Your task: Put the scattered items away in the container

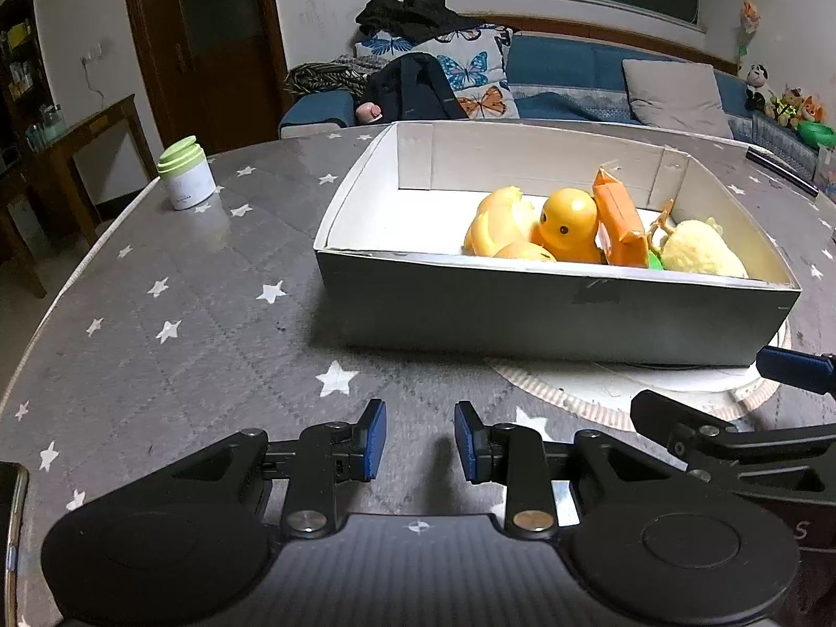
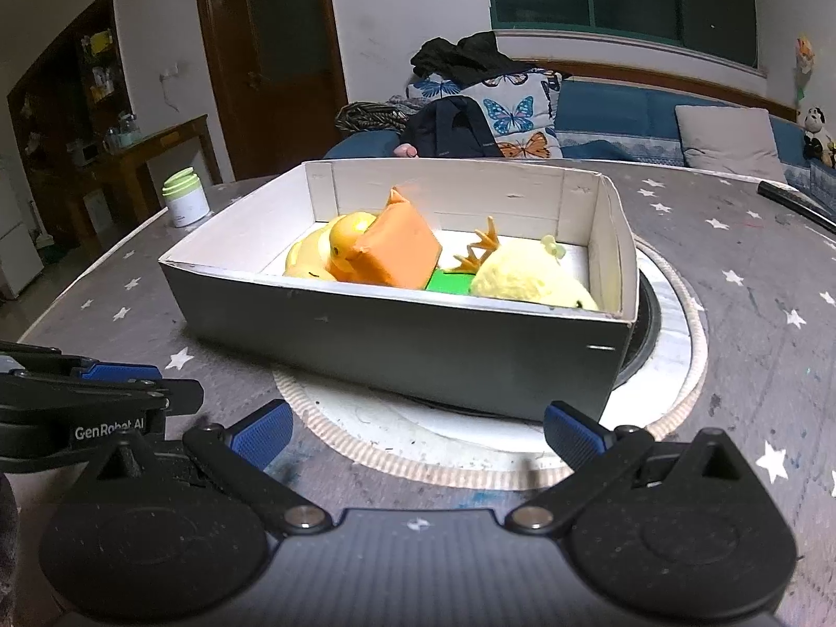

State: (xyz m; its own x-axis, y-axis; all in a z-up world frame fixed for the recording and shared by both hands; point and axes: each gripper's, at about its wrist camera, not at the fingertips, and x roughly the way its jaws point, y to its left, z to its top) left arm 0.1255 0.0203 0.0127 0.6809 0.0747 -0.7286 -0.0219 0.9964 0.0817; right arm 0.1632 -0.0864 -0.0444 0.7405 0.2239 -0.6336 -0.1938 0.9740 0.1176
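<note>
One cardboard box holds three yellow ducks, one orange packet, one plush chick; left gripper and right gripper both apart, empty

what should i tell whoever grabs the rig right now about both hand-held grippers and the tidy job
Left hand-held gripper: open, empty, low over the table.
Right hand-held gripper: open wide, empty, facing the box.
In the box: yellow ducks, orange packet, plush chick, a green item.
Left: only the green-lidded jar stands out on the table, far left; pack it if it counts.
</note>
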